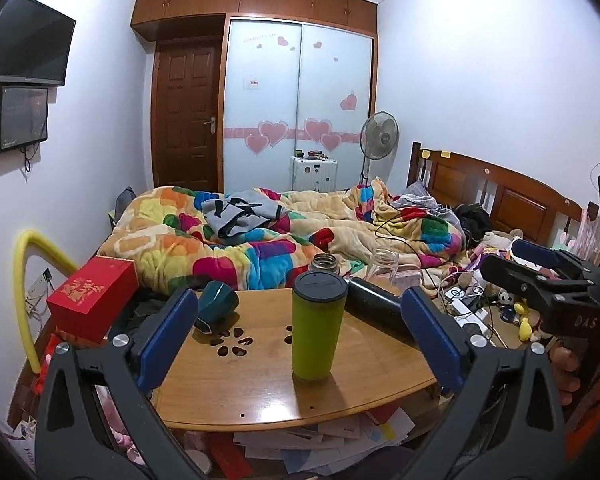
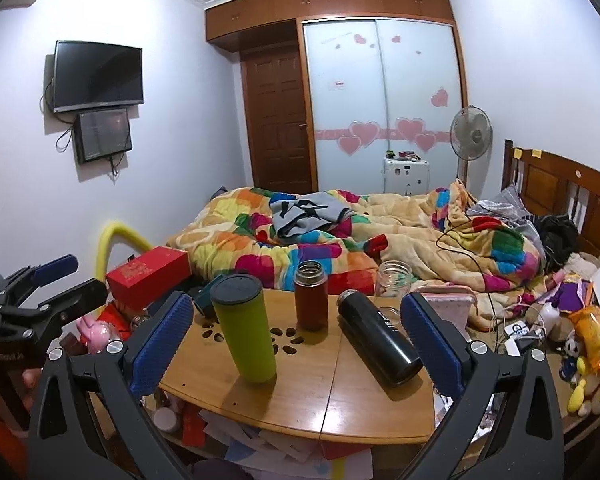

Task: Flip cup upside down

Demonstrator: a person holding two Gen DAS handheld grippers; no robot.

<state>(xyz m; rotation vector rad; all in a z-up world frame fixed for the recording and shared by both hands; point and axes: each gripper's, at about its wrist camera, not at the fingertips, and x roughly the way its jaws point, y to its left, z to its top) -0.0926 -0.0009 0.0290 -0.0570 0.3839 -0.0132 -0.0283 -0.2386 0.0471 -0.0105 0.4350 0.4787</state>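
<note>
A tall green cup (image 1: 318, 326) with a black lid stands upright on the wooden table (image 1: 260, 400); it also shows in the right wrist view (image 2: 246, 328). My left gripper (image 1: 300, 336) is open, its blue pads on either side of the green cup and a little short of it. My right gripper (image 2: 296, 344) is open and empty, held before the table with the green cup and a lying black flask (image 2: 376, 340) between its fingers' lines. The right gripper also shows at the right of the left wrist view (image 1: 540, 268), and the left gripper at the left of the right wrist view (image 2: 44, 280).
A brown open bottle (image 2: 310, 300), a clear glass jar (image 2: 394, 280) and a dark green mug (image 1: 216, 306) lying on its side share the table. A red box (image 1: 92, 298) is at the left. A bed with a colourful blanket (image 1: 260, 240) lies behind. Papers lie under the table.
</note>
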